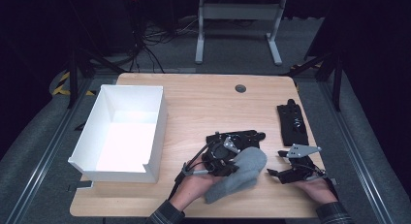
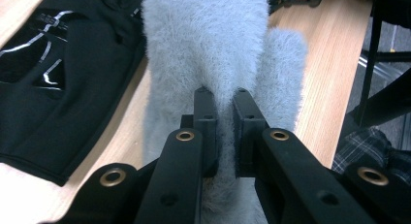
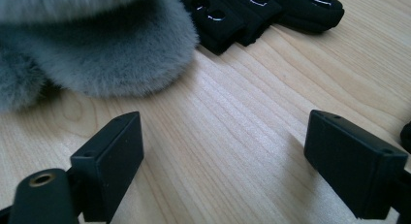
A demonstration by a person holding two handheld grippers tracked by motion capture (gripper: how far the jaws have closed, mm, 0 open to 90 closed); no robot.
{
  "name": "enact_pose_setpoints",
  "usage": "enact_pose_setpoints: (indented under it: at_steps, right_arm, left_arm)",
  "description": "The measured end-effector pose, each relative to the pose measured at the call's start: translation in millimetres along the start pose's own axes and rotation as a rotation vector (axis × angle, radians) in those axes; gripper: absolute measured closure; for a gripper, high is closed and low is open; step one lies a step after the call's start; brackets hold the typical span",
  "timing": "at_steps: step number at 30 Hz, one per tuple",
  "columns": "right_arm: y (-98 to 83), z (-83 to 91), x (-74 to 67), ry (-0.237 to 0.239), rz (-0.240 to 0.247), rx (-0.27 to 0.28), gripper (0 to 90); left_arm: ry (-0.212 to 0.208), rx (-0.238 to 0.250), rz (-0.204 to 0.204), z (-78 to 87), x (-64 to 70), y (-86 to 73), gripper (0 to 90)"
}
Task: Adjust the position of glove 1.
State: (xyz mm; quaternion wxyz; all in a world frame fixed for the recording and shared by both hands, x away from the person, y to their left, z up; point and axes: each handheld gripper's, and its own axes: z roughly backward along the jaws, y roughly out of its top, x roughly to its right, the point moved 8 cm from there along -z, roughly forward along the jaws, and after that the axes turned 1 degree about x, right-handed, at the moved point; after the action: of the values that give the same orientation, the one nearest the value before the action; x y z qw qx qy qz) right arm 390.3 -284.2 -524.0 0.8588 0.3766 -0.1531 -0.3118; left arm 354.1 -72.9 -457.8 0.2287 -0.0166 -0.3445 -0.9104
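A grey fuzzy mitten [image 1: 242, 174] lies near the table's front edge, and my left gripper [image 1: 235, 161] is shut on it. In the left gripper view the two black jaws pinch a fold of the mitten [image 2: 208, 44], with my left gripper [image 2: 224, 100] pointing along it. A black glove [image 1: 245, 136] lies flat just behind and to the left of that grip [image 2: 53, 88]. My right gripper [image 1: 275, 172] rests low at the front right, open, with bare wood between its jaws [image 3: 223, 151]. The mitten's edge [image 3: 97, 54] is just ahead of it, apart from the jaws.
A white open box [image 1: 157, 132] stands on the left half of the table. A second black glove [image 1: 292, 122] lies at the right back. A round cable hole [image 1: 240, 88] sits near the far edge. Beyond the table are a desk frame and cables on the floor.
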Motion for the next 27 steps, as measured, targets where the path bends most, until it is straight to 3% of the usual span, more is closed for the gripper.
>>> enact_pose_setpoints:
  at_steps: [10, 12, 18, 22, 25, 27]
  right_arm:
    - [0.0, 0.0, 0.0, 0.000, 0.001, 0.000, 14.5]
    - [0.0, 0.0, 0.0, 0.000, 0.000, 0.000, 14.5]
    - [0.0, 0.0, 0.0, 0.000, 0.000, 0.000, 14.5]
    - [-0.2, 0.9, 0.2, -0.008, -0.012, 0.004, 16.4]
    - [-0.5, 2.2, 0.2, -0.015, -0.021, 0.002, 19.0]
    - [-0.6, 2.3, 0.4, -0.016, -0.022, 0.003, 18.9]
  left_arm:
    - [0.007, -0.049, -0.022, -17.2, -1.0, -8.7, 82.1]
    - [0.005, -0.034, -0.025, -15.8, -1.0, -8.1, 77.8]
    - [0.002, 0.048, -0.056, 2.9, -3.5, -2.1, 52.8]
    - [0.014, 0.093, -0.050, 16.7, -12.3, -2.8, 49.6]
    - [0.052, 0.108, -0.027, 28.2, -25.6, -9.3, 51.7]
    - [0.051, 0.120, 0.001, 34.4, -33.6, -16.0, 52.8]
